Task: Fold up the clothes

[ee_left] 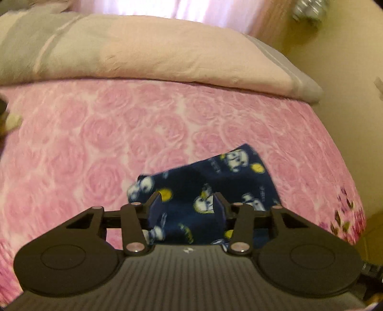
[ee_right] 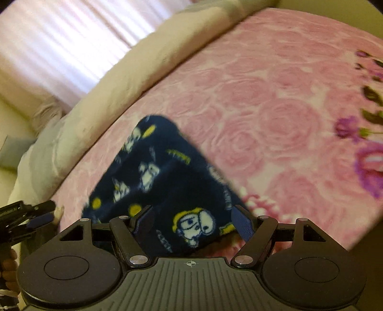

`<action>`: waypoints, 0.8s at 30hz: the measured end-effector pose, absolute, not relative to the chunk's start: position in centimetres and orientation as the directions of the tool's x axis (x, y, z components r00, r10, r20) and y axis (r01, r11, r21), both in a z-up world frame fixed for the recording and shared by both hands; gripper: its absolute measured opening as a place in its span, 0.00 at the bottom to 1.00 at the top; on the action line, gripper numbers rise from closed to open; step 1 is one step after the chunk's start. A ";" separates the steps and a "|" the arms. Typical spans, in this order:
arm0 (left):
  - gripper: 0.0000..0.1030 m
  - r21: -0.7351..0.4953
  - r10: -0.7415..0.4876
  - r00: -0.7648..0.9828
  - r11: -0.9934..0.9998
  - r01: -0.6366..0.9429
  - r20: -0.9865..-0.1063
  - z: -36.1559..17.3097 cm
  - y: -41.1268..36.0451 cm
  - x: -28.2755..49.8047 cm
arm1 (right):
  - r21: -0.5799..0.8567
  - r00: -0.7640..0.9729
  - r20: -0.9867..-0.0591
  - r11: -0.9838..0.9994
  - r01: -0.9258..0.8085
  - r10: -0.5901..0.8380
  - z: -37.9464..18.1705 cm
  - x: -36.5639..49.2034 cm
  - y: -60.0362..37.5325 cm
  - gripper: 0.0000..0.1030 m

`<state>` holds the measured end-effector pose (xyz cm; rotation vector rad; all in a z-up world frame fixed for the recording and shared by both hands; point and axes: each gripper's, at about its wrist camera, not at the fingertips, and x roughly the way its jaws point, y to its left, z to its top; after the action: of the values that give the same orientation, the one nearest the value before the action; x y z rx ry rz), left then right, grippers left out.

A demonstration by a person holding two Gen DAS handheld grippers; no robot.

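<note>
A navy fleece garment (ee_left: 210, 181) with white cartoon dogs and yellow dots lies folded on the pink rose bedspread (ee_left: 107, 134). My left gripper (ee_left: 189, 198) is open just above its near part, fingers apart with cloth seen between them. The garment also shows in the right wrist view (ee_right: 165, 172). My right gripper (ee_right: 194, 217) is open over its near edge, jaws wide, nothing pinched. The left gripper's fingers (ee_right: 40, 219) show at the left edge of the right wrist view.
A long beige and grey pillow (ee_left: 143, 50) lies along the far side of the bed, with a pink curtain (ee_left: 182, 9) behind. The bed's right edge (ee_left: 335, 148) drops off beside a cream wall. Purple flower print (ee_right: 368, 167) marks the bedspread's edge.
</note>
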<state>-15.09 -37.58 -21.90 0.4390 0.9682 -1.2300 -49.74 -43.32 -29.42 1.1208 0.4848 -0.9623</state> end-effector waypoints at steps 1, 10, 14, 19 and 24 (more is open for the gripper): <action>0.42 -0.199 -0.584 0.017 0.304 0.932 -0.812 -21.1 -38.1 -14.9 | 0.534 0.519 -0.759 0.080 0.841 -0.394 -28.4 -50.2 -43.5 0.73; 0.44 -0.257 -0.517 -0.150 0.142 0.956 -0.843 -20.8 -43.7 -9.7 | 0.537 0.413 -0.772 -0.149 0.830 -0.483 -23.8 -51.2 -40.8 0.73; 0.44 -0.284 -0.416 -0.268 -0.026 0.959 -0.869 -23.4 -45.8 -7.6 | 0.556 0.341 -0.776 -0.321 0.767 -0.530 -24.7 -49.3 -36.6 0.73; 0.45 -0.274 -0.303 -0.306 -0.142 0.951 -0.903 -27.0 -46.8 -5.6 | 0.614 0.356 -0.779 -0.508 0.604 -0.516 -29.1 -44.0 -31.6 0.73; 0.45 -0.307 -0.232 -0.350 -0.205 0.930 -0.907 -30.5 -48.0 -4.7 | 0.627 0.374 -0.778 -0.581 0.520 -0.505 -33.1 -39.9 -28.8 0.73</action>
<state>-4.72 -48.00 -30.53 0.9405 1.1568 -1.6952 -39.91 -28.77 -33.11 1.7029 0.0134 -1.3779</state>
